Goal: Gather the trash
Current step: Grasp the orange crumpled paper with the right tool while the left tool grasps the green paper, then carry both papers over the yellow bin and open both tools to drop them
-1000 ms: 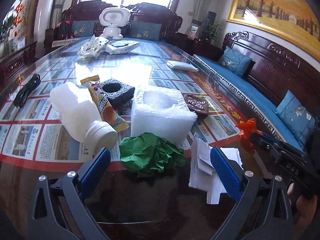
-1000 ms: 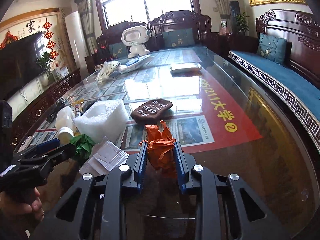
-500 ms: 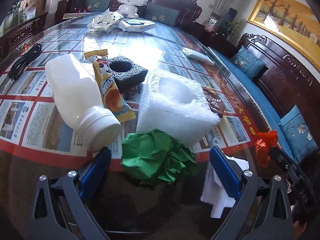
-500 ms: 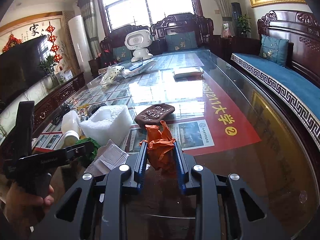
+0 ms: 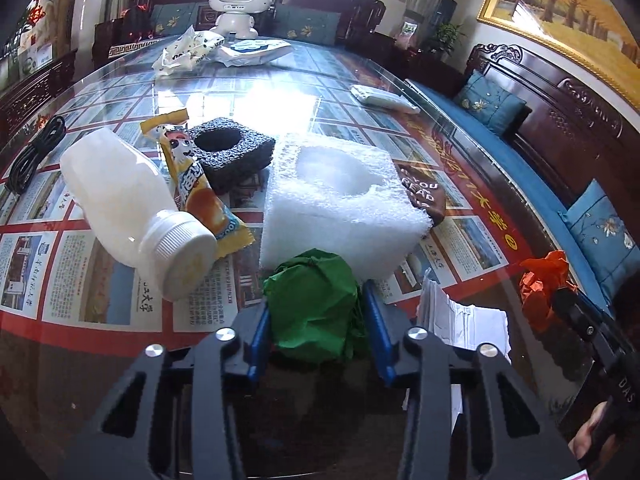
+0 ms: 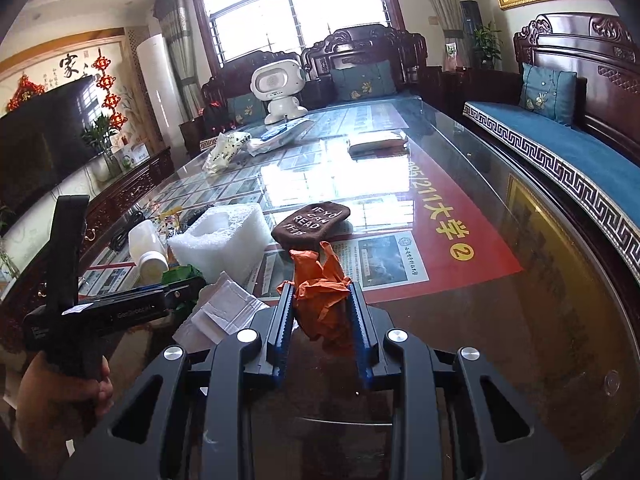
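Left side first: the left gripper (image 5: 316, 312) has just snapped its jaws in from wide apart, and now they pinch the green paper wad (image 5: 314, 304) on the glass table (image 5: 120, 320), right against the white foam block (image 5: 340, 200). Over on the right, the right gripper (image 6: 320, 308) still clamps the orange wad (image 6: 320, 292). Both hands loaded, looks ready for lifting away!
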